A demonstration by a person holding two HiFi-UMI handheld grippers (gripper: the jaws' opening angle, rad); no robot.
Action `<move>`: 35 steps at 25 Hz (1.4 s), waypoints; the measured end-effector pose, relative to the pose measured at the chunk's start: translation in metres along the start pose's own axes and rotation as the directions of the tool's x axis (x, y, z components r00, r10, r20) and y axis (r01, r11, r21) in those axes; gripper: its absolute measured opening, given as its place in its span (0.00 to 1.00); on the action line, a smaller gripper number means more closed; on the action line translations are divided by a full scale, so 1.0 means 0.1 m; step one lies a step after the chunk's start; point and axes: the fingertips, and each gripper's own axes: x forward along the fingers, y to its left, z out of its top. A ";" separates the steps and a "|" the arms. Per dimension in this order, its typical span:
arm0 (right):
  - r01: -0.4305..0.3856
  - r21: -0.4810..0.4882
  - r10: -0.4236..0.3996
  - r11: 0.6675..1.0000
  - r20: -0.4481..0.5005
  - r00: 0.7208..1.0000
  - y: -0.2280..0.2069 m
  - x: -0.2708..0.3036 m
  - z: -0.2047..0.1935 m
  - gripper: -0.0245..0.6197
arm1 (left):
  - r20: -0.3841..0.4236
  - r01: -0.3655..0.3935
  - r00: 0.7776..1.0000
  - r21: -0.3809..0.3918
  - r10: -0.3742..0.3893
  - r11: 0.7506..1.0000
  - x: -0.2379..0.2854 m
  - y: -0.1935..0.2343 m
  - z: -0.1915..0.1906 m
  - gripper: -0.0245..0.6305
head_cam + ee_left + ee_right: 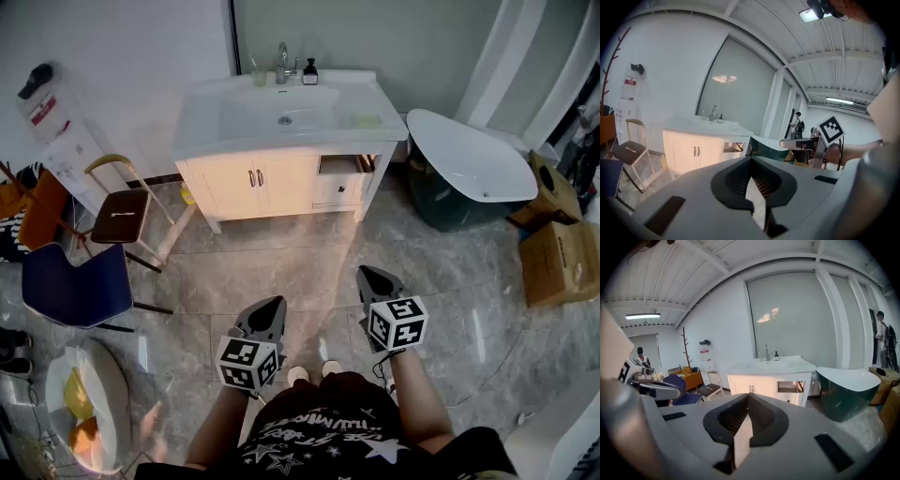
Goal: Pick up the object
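Note:
I stand on a grey tiled floor facing a white vanity (281, 159) with a sink. On its top lie a pale yellow-green pad (367, 120) and a small soap bottle (309, 72) beside the faucet (282, 62). My left gripper (275, 304) and right gripper (366, 273) hang in the air well short of the vanity, pointing toward it. Both are shut and hold nothing. In the left gripper view the left gripper (751, 159) has its jaws meeting at the tip. The right gripper (748, 395) looks the same in its own view. Which thing the task means I cannot tell.
The vanity's small drawer (339, 167) stands pulled out. A dark green bathtub (469, 159) sits to the right, with cardboard boxes (560, 262) beyond it. A brown folding chair (122, 214) and a blue chair (75, 286) stand at the left. A person (798, 125) stands far off.

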 end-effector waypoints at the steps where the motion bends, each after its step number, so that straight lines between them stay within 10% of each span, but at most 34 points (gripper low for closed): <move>1: -0.004 0.002 0.004 1.000 0.004 1.000 -0.01 -0.01 0.02 0.05 | 0.002 -0.004 1.000 0.002 0.004 1.000 0.00 -0.02 0.01 0.06; 20: 0.012 0.075 -0.018 0.997 0.068 0.998 -0.07 0.08 0.09 0.07 | -0.019 -0.062 0.998 -0.016 0.061 0.998 -0.08 0.14 -0.12 0.06; 28: 0.026 0.092 -0.032 0.995 0.059 0.998 -0.15 0.27 0.13 0.42 | -0.007 -0.057 0.998 -0.010 0.057 0.998 0.05 0.29 0.01 0.06; 35: 0.033 0.145 -0.038 0.989 0.032 0.999 -0.53 0.69 0.12 0.45 | -0.045 -0.072 0.996 -0.008 0.072 0.997 0.46 0.43 0.05 0.06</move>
